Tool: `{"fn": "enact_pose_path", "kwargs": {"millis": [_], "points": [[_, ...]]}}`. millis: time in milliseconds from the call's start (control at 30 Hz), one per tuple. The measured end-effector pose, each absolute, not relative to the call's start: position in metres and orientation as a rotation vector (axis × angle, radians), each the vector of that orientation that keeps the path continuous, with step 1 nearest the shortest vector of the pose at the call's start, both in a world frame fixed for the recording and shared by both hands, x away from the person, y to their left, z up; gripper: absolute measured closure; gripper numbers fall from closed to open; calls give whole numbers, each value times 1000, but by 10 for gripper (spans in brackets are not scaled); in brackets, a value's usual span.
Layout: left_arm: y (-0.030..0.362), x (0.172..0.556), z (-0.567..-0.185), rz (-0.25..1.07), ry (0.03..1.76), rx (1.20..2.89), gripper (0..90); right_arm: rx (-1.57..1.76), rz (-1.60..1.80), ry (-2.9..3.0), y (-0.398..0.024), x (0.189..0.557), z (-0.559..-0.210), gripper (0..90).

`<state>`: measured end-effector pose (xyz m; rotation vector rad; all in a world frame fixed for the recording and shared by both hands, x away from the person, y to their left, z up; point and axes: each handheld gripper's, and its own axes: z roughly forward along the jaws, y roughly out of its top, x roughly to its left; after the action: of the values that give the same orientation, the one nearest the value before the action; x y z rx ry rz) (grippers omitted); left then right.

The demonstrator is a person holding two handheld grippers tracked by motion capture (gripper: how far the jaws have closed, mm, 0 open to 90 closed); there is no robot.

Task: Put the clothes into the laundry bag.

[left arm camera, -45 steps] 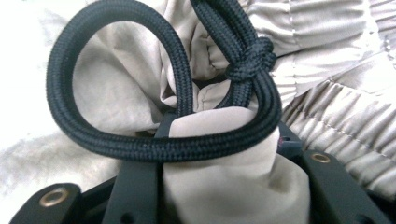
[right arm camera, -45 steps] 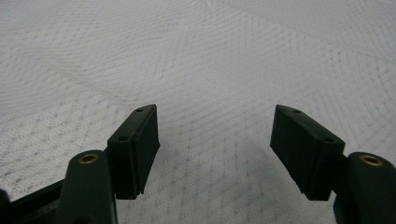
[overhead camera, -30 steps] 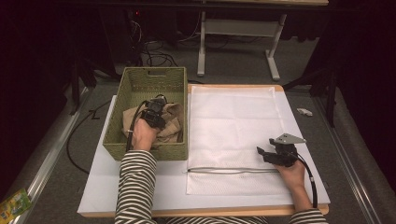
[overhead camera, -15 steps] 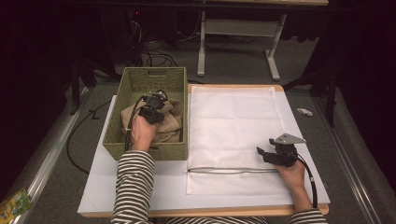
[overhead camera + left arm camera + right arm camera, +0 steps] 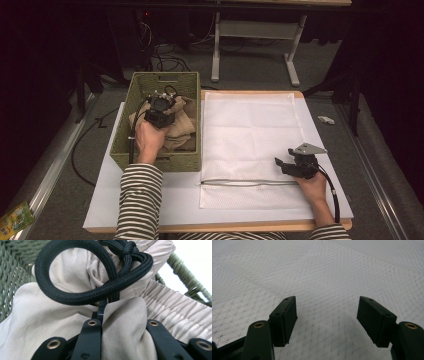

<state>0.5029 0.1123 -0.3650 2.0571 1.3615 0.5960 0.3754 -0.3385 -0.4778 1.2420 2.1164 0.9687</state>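
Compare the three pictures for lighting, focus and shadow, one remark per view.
High view: the white mesh laundry bag is brightly lit while the surrounding floor falls dark. Left gripper view: the thick black braided cord is sharp, but the bright upper right corner is washed out. Right gripper view: a soft shadow lies on the mesh between the open right claw; distant mesh blurs.

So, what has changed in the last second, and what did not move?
The left gripper moved a little farther from the person, deeper into the green basket, over the beige cloth; its jaws pinch a fold of it now. The right gripper, jaws open, stayed on the white mesh bag.
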Motion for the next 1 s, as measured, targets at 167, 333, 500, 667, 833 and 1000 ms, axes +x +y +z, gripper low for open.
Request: {"fn": "enact_pose_path", "kwargs": {"millis": [167, 333, 500, 667, 833, 1000], "points": [[114, 499, -357, 594, 1338, 2014, 765, 1241, 969, 2116, -339, 375, -478, 324], [117, 493, -344, 604, 1304, 1959, 766, 1245, 968, 2116, -338, 375, -478, 325], [121, 489, -335, 588, 1295, 1907, 768, 1245, 968, 2115, -339, 375, -478, 325], [120, 483, -323, 595, 1252, 1874, 770, 1245, 967, 2115, -338, 375, -478, 325], [117, 479, -313, 590, 1221, 1847, 772, 1249, 969, 2114, -339, 375, -478, 324], [112, 474, -304, 596, 1177, 1854, 772, 1246, 967, 2116, -338, 375, -478, 324]]}}
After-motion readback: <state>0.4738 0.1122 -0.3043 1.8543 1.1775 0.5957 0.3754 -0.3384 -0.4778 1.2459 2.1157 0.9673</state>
